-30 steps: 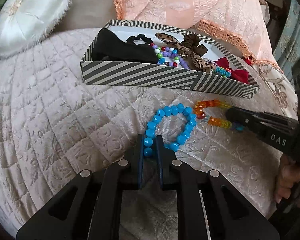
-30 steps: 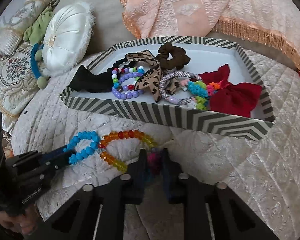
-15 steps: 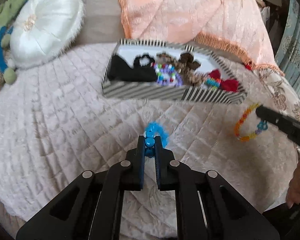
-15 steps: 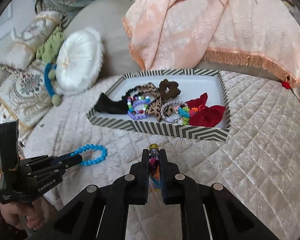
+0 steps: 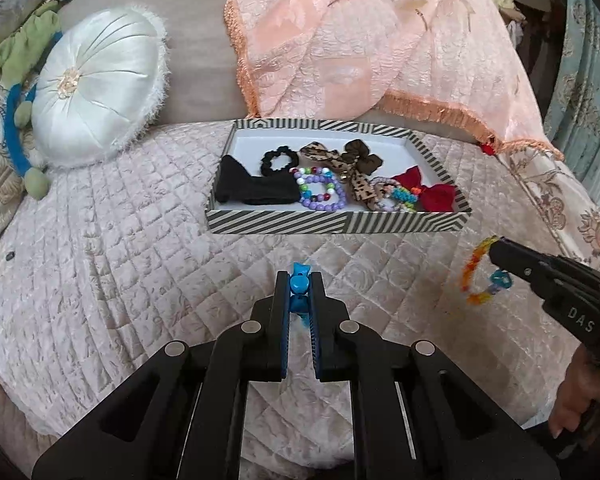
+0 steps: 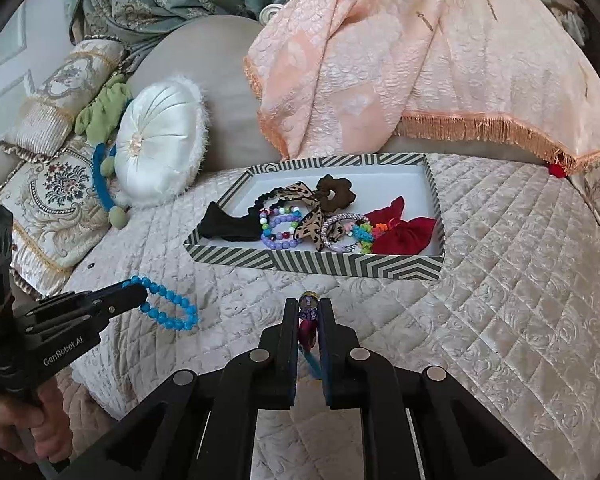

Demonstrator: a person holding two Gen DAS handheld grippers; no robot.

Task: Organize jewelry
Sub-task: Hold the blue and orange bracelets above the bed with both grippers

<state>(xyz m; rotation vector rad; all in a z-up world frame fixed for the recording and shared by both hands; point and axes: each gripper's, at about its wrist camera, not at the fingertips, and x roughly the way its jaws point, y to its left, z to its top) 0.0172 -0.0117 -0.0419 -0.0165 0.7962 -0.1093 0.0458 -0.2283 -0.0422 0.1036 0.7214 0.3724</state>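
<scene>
- Big quilted bedspread [image 5: 120, 240] under everything, with a peach fringed throw [image 5: 360, 40] draped at the back.
- Round white satin cushion [image 5: 96, 88] sits off to the left.
- Striped tray [image 5: 340, 222] sits mid-bed, already full of scrunchies, bows and a purple bead bracelet [image 5: 320, 192].
- Left gripper [image 5: 299, 280] is clamped on the blue bead bracelet [image 6: 168, 304], which dangles clear of the quilt, short of the tray.
- Right gripper [image 6: 309, 308] is pinched tight on the orange-yellow bead bracelet [image 5: 474, 276], also hanging in the air, off the tray's right corner.
</scene>
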